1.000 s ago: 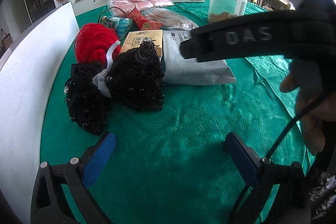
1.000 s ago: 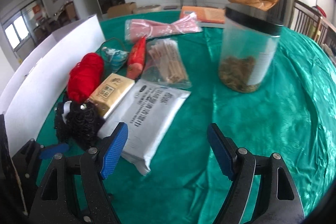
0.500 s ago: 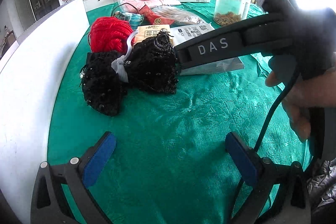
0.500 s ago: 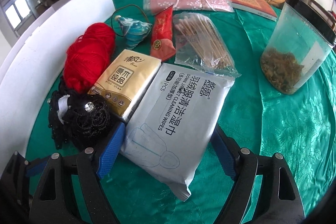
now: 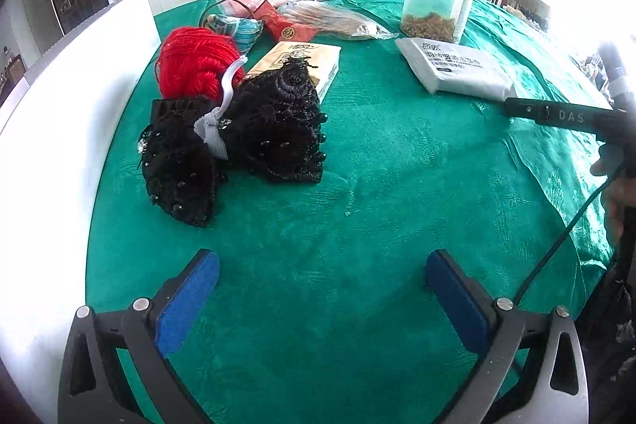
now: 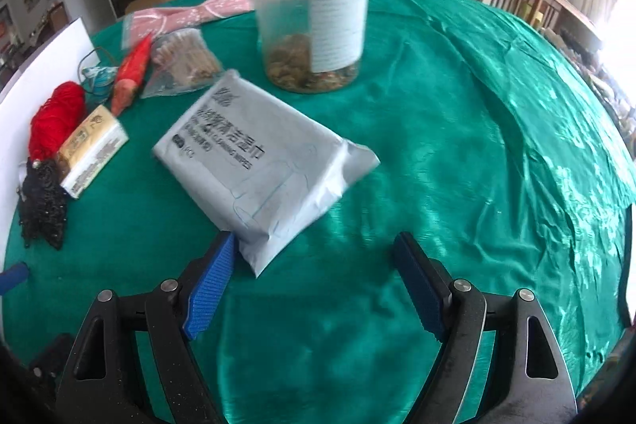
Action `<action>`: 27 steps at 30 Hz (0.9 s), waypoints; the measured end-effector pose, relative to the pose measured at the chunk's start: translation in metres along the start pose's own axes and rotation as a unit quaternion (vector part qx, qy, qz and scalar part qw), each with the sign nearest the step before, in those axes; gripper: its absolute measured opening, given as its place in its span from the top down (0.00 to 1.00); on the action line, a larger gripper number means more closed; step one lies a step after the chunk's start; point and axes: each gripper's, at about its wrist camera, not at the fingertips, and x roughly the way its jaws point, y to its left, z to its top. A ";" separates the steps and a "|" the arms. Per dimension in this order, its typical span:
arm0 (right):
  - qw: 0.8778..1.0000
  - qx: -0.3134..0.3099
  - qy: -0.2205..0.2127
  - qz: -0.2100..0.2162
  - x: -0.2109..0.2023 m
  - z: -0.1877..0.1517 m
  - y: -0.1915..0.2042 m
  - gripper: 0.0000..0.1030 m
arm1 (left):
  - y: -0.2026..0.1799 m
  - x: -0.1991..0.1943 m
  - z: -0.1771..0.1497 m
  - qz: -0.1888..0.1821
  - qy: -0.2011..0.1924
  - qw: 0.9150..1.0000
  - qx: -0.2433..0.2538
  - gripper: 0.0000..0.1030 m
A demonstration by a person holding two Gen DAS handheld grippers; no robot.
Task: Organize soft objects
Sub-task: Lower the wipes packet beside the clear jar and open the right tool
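left gripper (image 5: 322, 277): jaws open above green tablecloth (image 5: 377, 193), black beaded pouch (image 5: 238, 142) ahead | right gripper (image 6: 314, 277): jaws open, wipes pack (image 6: 258, 165) corner touching left pad, apart from tissue pack (image 6: 89, 150)

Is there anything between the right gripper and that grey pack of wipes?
Nothing visible. The right gripper is open, and the wipes pack lies just ahead on bare green tablecloth, its near corner beside the left finger.
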 end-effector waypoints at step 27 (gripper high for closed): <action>0.992 -0.109 -0.067 -0.006 0.004 0.011 0.039 0.19 | -0.025 0.028 0.038 0.000 -0.037 0.999 0.021 0.00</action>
